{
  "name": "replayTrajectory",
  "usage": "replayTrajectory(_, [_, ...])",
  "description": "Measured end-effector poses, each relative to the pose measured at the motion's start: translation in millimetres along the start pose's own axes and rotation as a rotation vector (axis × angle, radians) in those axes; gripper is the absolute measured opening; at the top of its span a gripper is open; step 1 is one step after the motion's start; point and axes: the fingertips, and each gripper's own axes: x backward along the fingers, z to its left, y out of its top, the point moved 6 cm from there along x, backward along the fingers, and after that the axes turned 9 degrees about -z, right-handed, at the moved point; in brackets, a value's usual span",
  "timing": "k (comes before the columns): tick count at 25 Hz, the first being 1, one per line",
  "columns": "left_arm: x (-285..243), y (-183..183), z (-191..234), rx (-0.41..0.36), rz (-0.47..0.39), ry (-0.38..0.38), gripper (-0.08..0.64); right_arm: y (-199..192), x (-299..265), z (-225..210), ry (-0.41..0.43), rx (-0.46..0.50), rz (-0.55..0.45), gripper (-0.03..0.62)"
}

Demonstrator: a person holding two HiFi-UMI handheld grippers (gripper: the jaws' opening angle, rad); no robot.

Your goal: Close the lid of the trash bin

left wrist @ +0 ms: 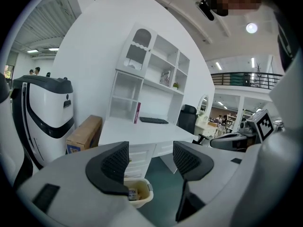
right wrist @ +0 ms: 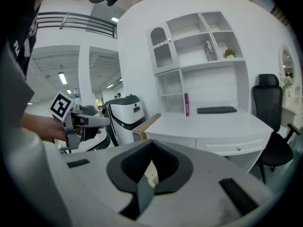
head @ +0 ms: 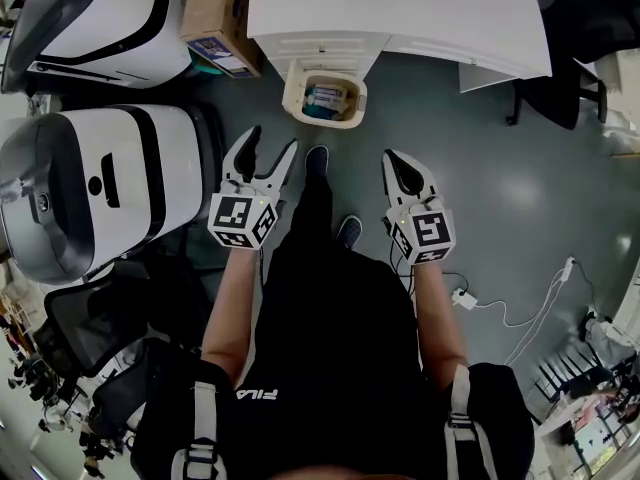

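Trash bin [head: 325,96] sits open on the floor ahead, tucked against the white desk [head: 400,8]. My left gripper [head: 270,144] is spread wide and empty, probably readied for the lid. The right gripper [head: 400,163] is pinched together on nothing. Both are well short.

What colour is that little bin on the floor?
The trash bin is cream, clearest in the head view.
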Motion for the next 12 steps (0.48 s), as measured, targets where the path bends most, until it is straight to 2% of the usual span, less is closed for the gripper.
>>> replayTrajectory(12, [5, 2, -21, -0.005, -0.002, -0.030, 0.298, 3, 17, -3, -0.016, -0.001, -0.019, 0.003])
